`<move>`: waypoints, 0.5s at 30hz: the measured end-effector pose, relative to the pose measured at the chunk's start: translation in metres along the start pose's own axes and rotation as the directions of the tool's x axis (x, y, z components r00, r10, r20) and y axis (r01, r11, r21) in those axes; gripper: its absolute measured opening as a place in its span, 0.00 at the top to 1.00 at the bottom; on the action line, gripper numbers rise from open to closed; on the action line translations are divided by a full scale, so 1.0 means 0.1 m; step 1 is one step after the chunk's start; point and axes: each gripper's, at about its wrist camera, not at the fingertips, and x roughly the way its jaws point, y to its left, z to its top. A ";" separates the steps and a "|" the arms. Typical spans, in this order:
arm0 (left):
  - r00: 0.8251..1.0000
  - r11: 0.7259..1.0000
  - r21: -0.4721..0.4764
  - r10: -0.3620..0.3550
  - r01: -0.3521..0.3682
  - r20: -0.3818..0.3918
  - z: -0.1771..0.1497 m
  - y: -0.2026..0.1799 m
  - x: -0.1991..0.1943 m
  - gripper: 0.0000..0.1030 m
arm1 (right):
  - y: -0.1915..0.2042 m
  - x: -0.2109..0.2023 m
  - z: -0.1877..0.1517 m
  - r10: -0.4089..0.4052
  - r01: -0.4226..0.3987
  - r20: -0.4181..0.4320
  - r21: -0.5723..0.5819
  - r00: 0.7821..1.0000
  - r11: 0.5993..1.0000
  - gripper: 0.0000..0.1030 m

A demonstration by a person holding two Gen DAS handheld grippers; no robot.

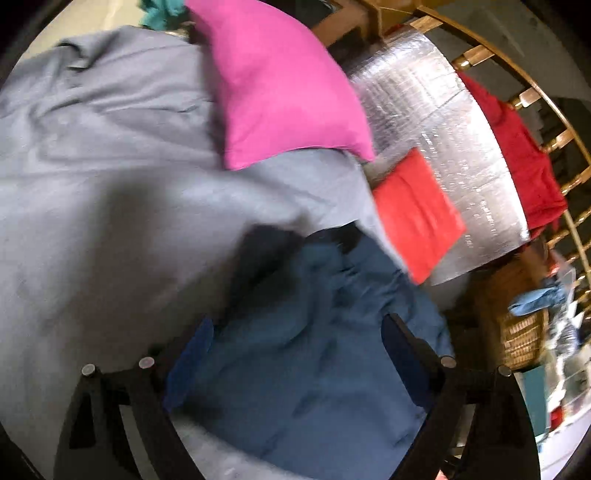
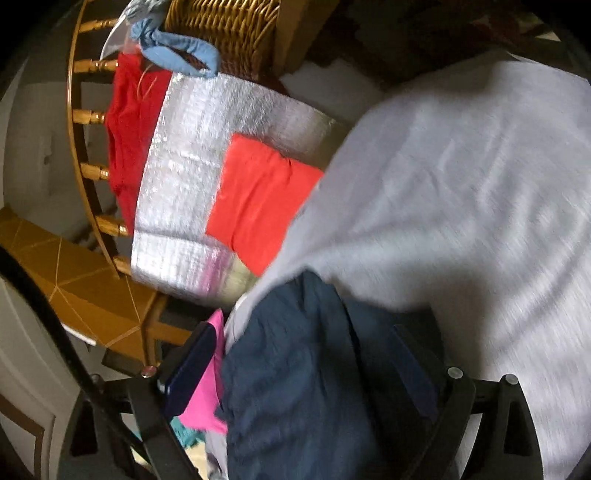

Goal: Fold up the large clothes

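A large grey garment is spread wide across the work surface; it also shows in the right wrist view. A dark blue garment lies partly under the grey one's edge. My left gripper is open, its fingers standing wide apart either side of the blue cloth. In the right wrist view the blue garment lies bunched between the wide-set fingers of my right gripper, which is open. Both views are motion-blurred.
A pink folded piece rests on the grey garment. An orange-red folded piece lies on a silver foil mat, with a dark red cloth beside a wooden railing. A wicker basket stands behind.
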 end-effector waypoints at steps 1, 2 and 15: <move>1.000 1.000 -0.003 0.025 -0.025 0.012 -0.07 0.06 -0.06 0.10 | 0.00 -0.12 -0.11 -0.024 0.024 -0.022 -0.014 0.999 1.000 0.07; 0.998 0.998 -0.011 0.056 -0.056 0.018 -0.12 0.12 -0.11 0.10 | 0.00 -0.12 -0.11 -0.024 0.024 -0.022 -0.014 0.999 1.000 0.07; 0.987 0.991 -0.001 0.131 -0.132 -0.096 -0.16 0.43 0.02 0.10 | -0.10 -0.82 -0.91 -0.034 0.030 -0.167 -0.032 0.985 0.999 0.07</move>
